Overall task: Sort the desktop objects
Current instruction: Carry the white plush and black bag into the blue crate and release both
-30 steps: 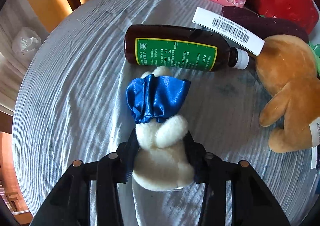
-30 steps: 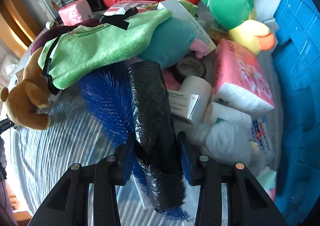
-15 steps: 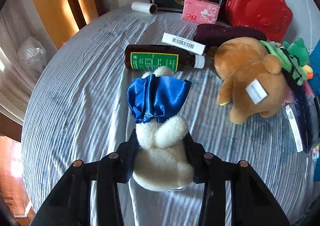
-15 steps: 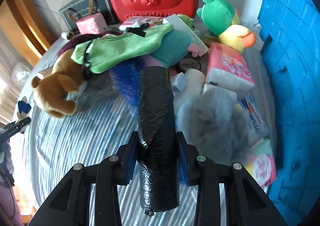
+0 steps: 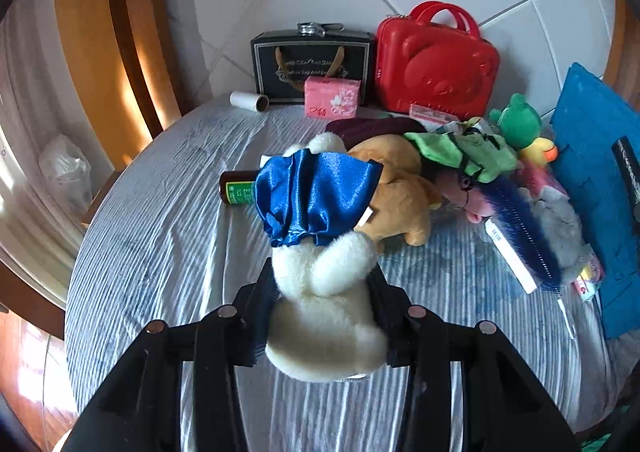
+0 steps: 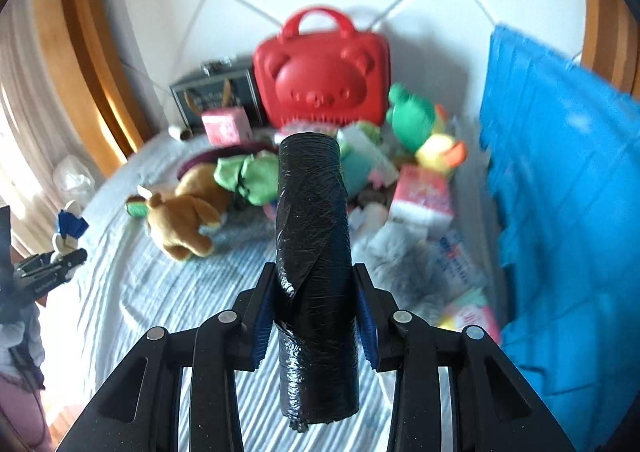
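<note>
My left gripper (image 5: 322, 284) is shut on a white plush toy in a blue satin dress (image 5: 320, 244) and holds it well above the striped tablecloth (image 5: 160, 236). My right gripper (image 6: 314, 292) is shut on a black roll of plastic bags (image 6: 312, 252), also lifted high above the table. In the right wrist view the left gripper (image 6: 68, 256) with the toy shows at the far left.
A brown plush bear (image 5: 396, 188), green cloth (image 5: 464, 148), a blue brush (image 5: 524, 224), tissue packs and a frog and duck toy (image 5: 520, 120) lie piled at the right. A brown bottle (image 5: 236, 188), red bear case (image 5: 436, 64), black gift bag (image 5: 312, 64) and blue crate (image 6: 560, 180) stand around.
Both grippers have risen and drawn back from the table with their loads. The bottle and the pile now look smaller and farther away.
</note>
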